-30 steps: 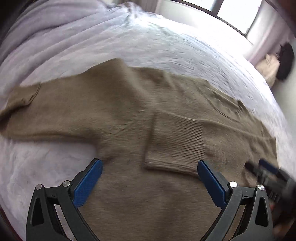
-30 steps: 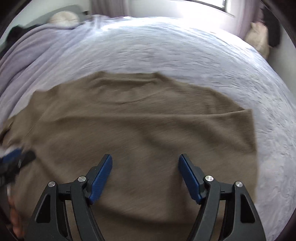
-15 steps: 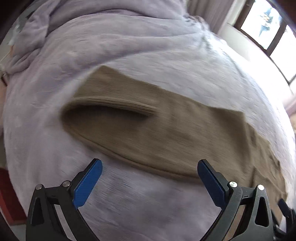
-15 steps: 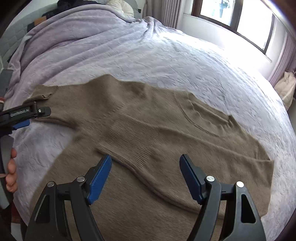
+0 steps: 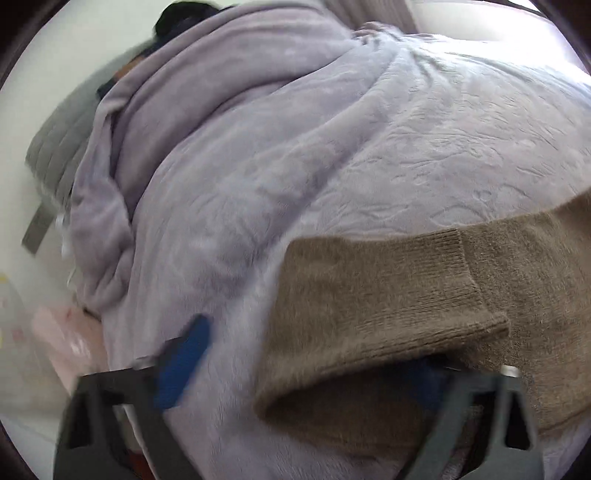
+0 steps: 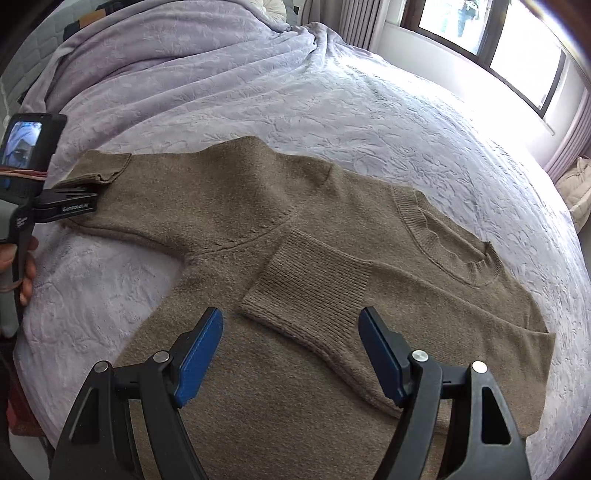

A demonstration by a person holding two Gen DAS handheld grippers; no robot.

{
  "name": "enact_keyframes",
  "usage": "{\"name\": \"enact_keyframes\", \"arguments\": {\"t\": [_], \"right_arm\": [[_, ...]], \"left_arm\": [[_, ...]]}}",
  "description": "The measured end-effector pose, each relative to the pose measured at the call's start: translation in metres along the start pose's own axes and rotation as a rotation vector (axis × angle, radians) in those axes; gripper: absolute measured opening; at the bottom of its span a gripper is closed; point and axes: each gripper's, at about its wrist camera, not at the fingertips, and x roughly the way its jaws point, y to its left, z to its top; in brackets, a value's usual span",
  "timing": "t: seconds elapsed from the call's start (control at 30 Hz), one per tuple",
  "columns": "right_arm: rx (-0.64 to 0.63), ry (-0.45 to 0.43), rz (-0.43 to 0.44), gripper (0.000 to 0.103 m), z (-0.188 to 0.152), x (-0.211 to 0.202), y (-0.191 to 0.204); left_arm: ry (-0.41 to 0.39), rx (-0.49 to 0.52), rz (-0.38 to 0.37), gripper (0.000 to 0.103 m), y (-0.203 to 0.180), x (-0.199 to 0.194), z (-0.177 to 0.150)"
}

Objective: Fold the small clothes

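Observation:
A brown knit sweater (image 6: 295, 221) lies flat on the bed, with its right sleeve folded across the body and that sleeve's ribbed cuff (image 6: 306, 284) in front of my right gripper (image 6: 291, 317). The right gripper hovers open above the cuff and holds nothing. My left gripper (image 6: 79, 199) is at the far left, at the outstretched left sleeve's cuff (image 5: 369, 295). In the left wrist view its jaws are closing around this cuff: one blue pad (image 5: 181, 362) still stands clear of the cloth, the other is hidden under it.
The lilac bedspread (image 6: 332, 110) covers the bed, bunched into a ridge at the back (image 5: 221, 110). A window (image 6: 480, 33) and a pale bag (image 6: 576, 188) are on the right. A hand (image 6: 26, 266) holds the left gripper. A pink item (image 5: 62, 332) lies off the bed's left edge.
My left gripper swung left from the sweater's body to the left sleeve's cuff, and its jaws narrowed around it. My right gripper shifted left and now looks over the folded right sleeve.

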Motion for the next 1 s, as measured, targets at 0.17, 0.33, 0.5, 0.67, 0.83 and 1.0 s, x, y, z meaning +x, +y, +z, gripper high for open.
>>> {"name": "enact_keyframes", "arguments": {"t": [0.17,0.33,0.5,0.67,0.83,1.0], "right_arm": [[-0.038,-0.007,-0.005,0.079,0.019,0.002,0.016],[-0.028,-0.023,0.023,0.079,0.049,0.013,0.028],[0.081,-0.028,0.097,0.079,0.086,0.041,0.03],[0.062,0.001,0.089,0.079,0.114,0.079,0.065],[-0.117,0.036,0.152,0.079,0.113,0.093,0.138],[-0.291,-0.079,0.089,0.079,0.099,0.062,0.166]], "left_arm": [[0.016,-0.062,-0.167,0.015,0.032,0.005,0.001],[0.063,-0.443,-0.493,0.015,0.117,0.02,-0.005],[0.096,-0.697,-0.648,0.015,0.167,0.044,-0.028],[0.113,-0.744,-0.664,0.015,0.177,0.057,-0.042],[0.1,-0.713,-0.661,0.015,0.167,0.056,-0.042],[0.145,-0.668,-0.655,0.015,0.156,0.065,-0.039]]}}
